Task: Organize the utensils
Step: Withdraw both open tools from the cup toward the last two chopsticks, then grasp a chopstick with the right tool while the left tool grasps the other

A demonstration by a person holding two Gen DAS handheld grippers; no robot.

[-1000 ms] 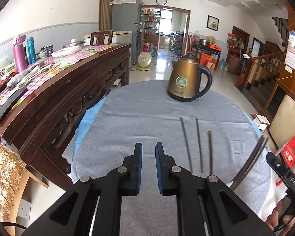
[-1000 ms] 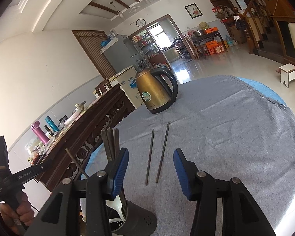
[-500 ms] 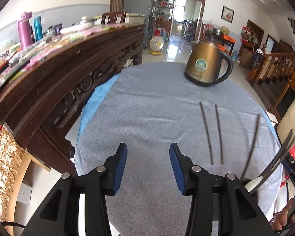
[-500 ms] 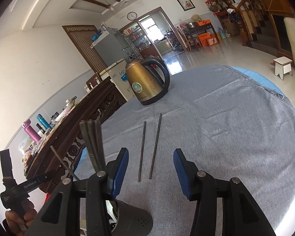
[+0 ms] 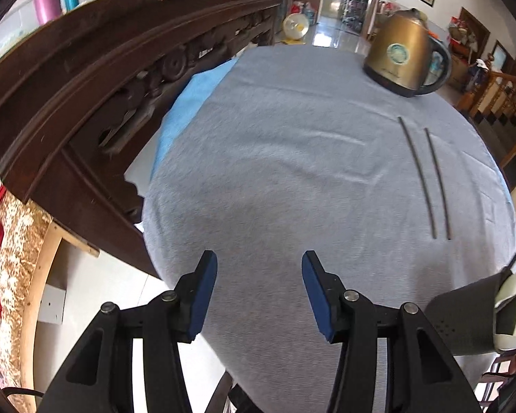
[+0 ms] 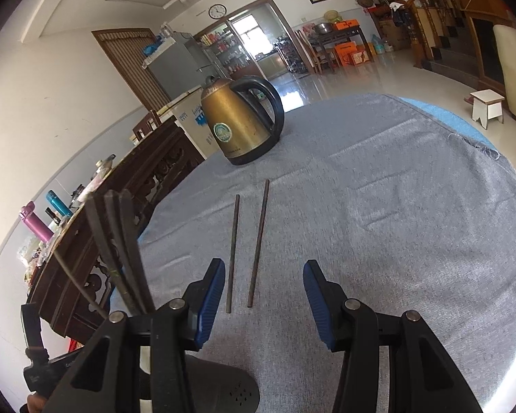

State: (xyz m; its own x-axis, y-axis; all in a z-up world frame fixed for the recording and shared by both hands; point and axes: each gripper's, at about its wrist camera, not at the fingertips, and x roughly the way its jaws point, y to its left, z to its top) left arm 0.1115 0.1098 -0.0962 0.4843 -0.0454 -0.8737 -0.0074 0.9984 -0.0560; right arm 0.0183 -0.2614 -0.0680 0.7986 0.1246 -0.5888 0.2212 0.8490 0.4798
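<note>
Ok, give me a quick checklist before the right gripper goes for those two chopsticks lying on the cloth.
1. Right gripper jaws open, nothing between them: ok.
2. Two chopsticks flat on the grey cloth, side by side, not crossing: ok.
3. Near ends of the chopsticks ahead of the jaws: ok.
4. Kettle clear of the chopsticks: ok.
5. Utensil holder upright: cannot tell.
6. Left gripper jaws just opening, empty: ok.

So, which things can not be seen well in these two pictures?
- Utensil holder, right wrist view: its opening and contents are hidden behind the right gripper; the bottom edge cuts it off.
- Same holder, left wrist view: cut off by the right edge.
- Upright chopsticks: lower ends hidden by the gripper's frame.
- Kettle label: too small to read.
</note>
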